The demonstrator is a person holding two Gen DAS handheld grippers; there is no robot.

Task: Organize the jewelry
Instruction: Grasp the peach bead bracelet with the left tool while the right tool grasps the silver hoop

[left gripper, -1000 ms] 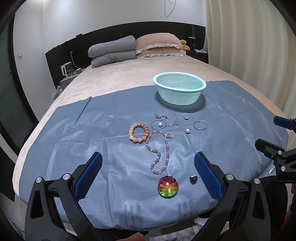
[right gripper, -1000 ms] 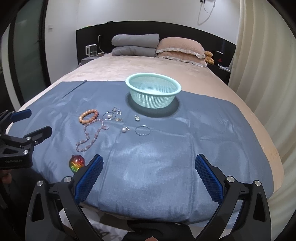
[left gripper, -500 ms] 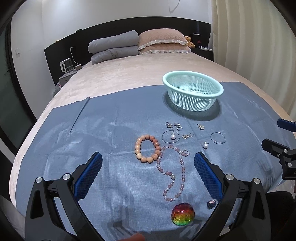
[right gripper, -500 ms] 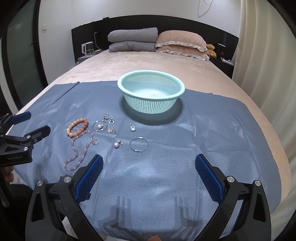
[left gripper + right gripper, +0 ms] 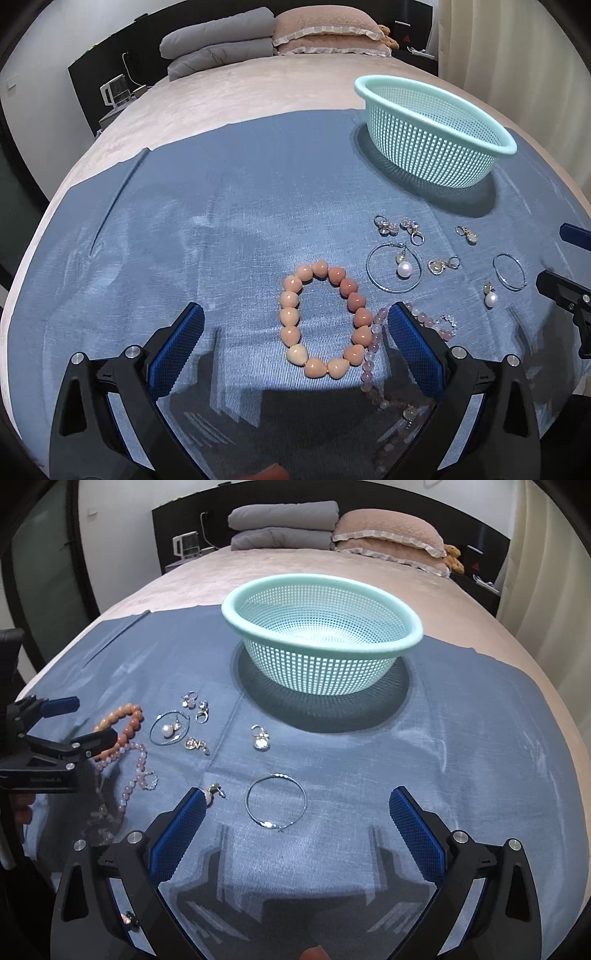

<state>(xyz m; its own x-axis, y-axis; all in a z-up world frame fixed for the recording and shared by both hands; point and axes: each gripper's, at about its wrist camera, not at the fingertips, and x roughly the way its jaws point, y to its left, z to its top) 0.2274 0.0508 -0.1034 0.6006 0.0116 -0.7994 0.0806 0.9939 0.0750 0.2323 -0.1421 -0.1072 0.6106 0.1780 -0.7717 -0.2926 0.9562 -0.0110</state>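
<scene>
A mint mesh basket (image 5: 436,144) (image 5: 321,642) stands on the blue cloth (image 5: 221,229). In front of it lie small earrings, a hoop with a pearl (image 5: 394,267) (image 5: 169,728), a silver hoop (image 5: 276,802) (image 5: 509,272) and a pearl earring (image 5: 490,297). A peach bead bracelet (image 5: 321,314) (image 5: 122,725) lies between the fingers of my open left gripper (image 5: 295,332), just above the cloth. A pale pink bead necklace (image 5: 373,350) (image 5: 129,782) runs under its right finger. My open right gripper (image 5: 297,819) hovers over the silver hoop.
The cloth covers the foot of a beige bed (image 5: 240,92) with grey and pink pillows (image 5: 284,528) at the head. Curtains (image 5: 546,590) hang at the right. The bed's front edge is just below both grippers.
Both grippers have moved forward and down toward the jewelry. The left one now straddles the peach bracelet; the right one now frames the silver hoop. The rainbow gem has dropped out of view.
</scene>
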